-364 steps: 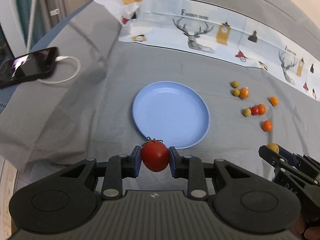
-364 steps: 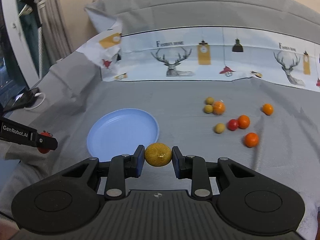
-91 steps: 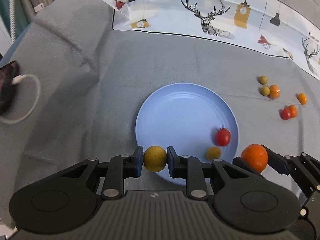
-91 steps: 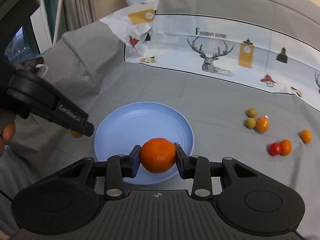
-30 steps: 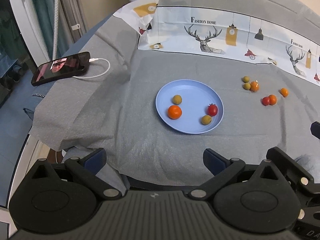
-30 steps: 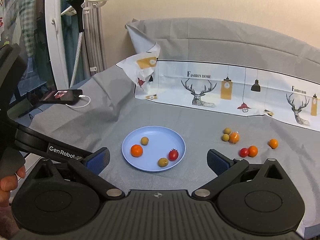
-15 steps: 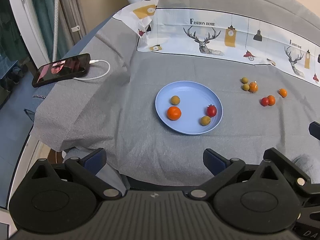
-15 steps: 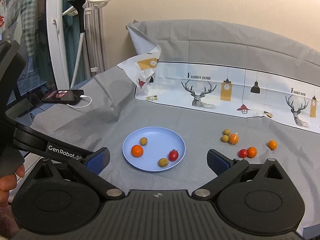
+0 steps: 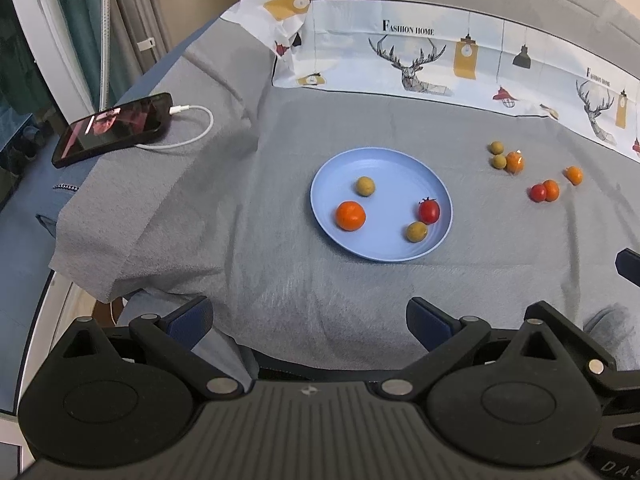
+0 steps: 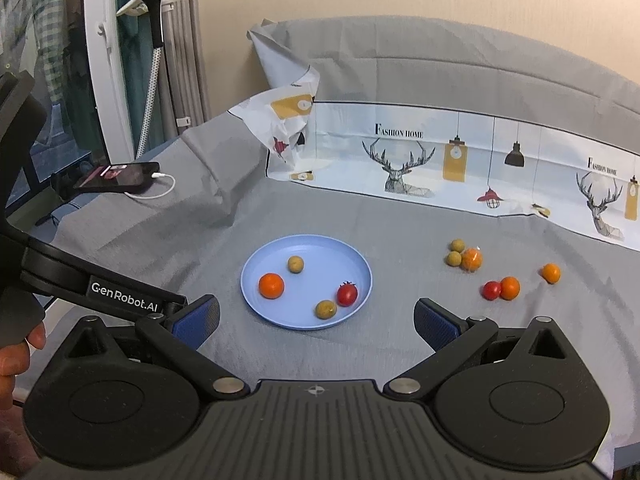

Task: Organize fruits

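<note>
Both grippers are pulled back high over the near edge of the grey cloth, and both hang empty. The left gripper [image 9: 308, 316] has its jaws spread wide with nothing between them; the right gripper [image 10: 316, 318] is spread just as wide, also empty. From the right wrist view the left gripper's arm crosses the lower left, with part of a hand [image 10: 16, 356] on its grip.

Out ahead sits the blue plate [image 9: 340, 168], holding four fruits: an orange [image 9: 350, 215], a tomato [image 9: 429, 211] and two yellow-green ones [image 9: 365, 186], one at the far side, one near the rim beside the tomato.

Six more wait on the cloth, well to the right of the plate: a cluster of three [image 9: 506, 157], a red-and-orange pair [image 9: 544, 191] touching each other, and a lone small orange [image 9: 574, 175] just beyond.

So this looks like a pause between fetches, roughly partway through. The next move, I'd judge, calls for either gripper to reach forward and right, drop low to the cloth and straddle one fruit. The touching ones are the tricky picks: a jaw could nudge the neighbour rolling. The lone orange looks easiest.
</note>
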The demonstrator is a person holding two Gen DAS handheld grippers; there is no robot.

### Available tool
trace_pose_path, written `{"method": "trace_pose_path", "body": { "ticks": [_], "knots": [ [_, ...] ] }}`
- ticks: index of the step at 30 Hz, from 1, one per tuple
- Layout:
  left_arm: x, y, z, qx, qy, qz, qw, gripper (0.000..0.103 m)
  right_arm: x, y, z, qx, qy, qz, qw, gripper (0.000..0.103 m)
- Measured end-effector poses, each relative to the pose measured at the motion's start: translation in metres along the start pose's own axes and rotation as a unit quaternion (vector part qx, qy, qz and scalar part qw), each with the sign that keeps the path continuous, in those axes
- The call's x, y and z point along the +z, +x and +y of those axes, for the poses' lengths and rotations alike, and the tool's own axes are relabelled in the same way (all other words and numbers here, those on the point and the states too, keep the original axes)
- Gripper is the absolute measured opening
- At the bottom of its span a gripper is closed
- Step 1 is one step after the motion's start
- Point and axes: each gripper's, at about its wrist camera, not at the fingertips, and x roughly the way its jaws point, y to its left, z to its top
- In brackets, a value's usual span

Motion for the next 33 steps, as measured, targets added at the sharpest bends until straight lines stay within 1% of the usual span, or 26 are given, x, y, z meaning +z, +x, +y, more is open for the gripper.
{"method": "trace_pose_path", "body": {
  "ticks": [11, 19, 23, 26, 30, 33],
  "knots": [
    [0.008, 0.016, -0.006, 0.007, 0.003, 0.020, 0.9998, 0.103, -0.002, 0.019, -0.008, 0.006, 0.006, 0.023, 1.000, 0.102],
    [0.020, 0.021, -0.020, 0.008, 0.015, 0.027, 0.9995, 0.103, -0.005, 0.028, -0.029, -0.005, 0.041, 0.028, 0.999, 0.102],
    [0.030, 0.027, -0.035, 0.003, 0.029, 0.032, 0.9991, 0.103, -0.006, 0.029, -0.046, -0.023, 0.063, 0.016, 0.998, 0.102],
    [0.041, 0.036, -0.048, -0.011, 0.038, 0.042, 0.9983, 0.103, -0.010, 0.033, -0.064, -0.046, 0.085, 0.014, 0.995, 0.102],
    [0.059, 0.052, -0.072, -0.029, 0.045, 0.057, 0.9969, 0.103, -0.020, 0.042, -0.096, -0.083, 0.125, 0.026, 0.988, 0.102],
    [0.077, 0.066, -0.097, -0.041, 0.059, 0.055, 0.9959, 0.103, -0.029, 0.051, -0.123, -0.117, 0.149, 0.032, 0.981, 0.102]
  ]
}}
